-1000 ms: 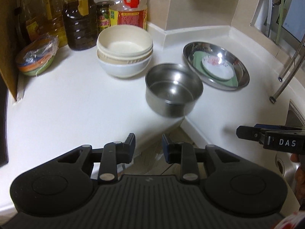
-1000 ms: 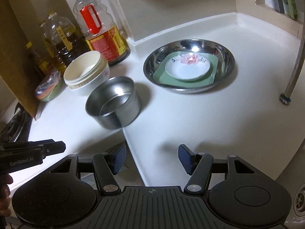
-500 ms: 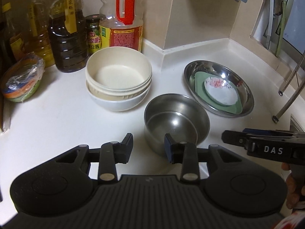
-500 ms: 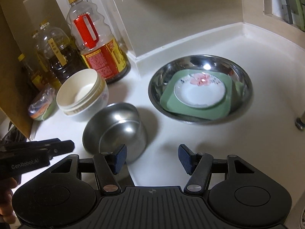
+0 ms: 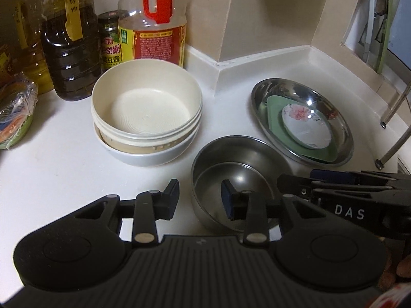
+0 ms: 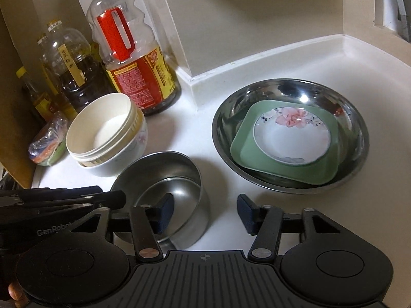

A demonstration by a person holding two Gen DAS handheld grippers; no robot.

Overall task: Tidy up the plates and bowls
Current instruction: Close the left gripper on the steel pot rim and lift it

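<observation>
Steel bowl sits at the front edge of the worktop, right where the edge notches inward; both grippers straddle its rim.

Left gripper: jaws at a narrow gap, one finger inside the bowl, the other outside its left wall, pads not yet pressing.

Right gripper: jaws wide and just been closing, left finger inside the bowl, right finger outside over bare worktop, bowl's right wall between them but no contact visible.

Handling, my read: thin steel, light, stiff, slick. Pinch the rim wall squarely, or it'll slide or tip. Not fragile itself, but it will clang and skid.

Neighbours: stacked cream bowls just behind-left, probably ceramic and plastic, so chippable. Steel dish behind-right holds a green plate and a floral saucer.

Room: oil bottles crowd the back-left corner; open worktop lies right of the bowl and in front of the dish. Drop-off at the front edge is the risk, so lift straight up before travelling.
</observation>
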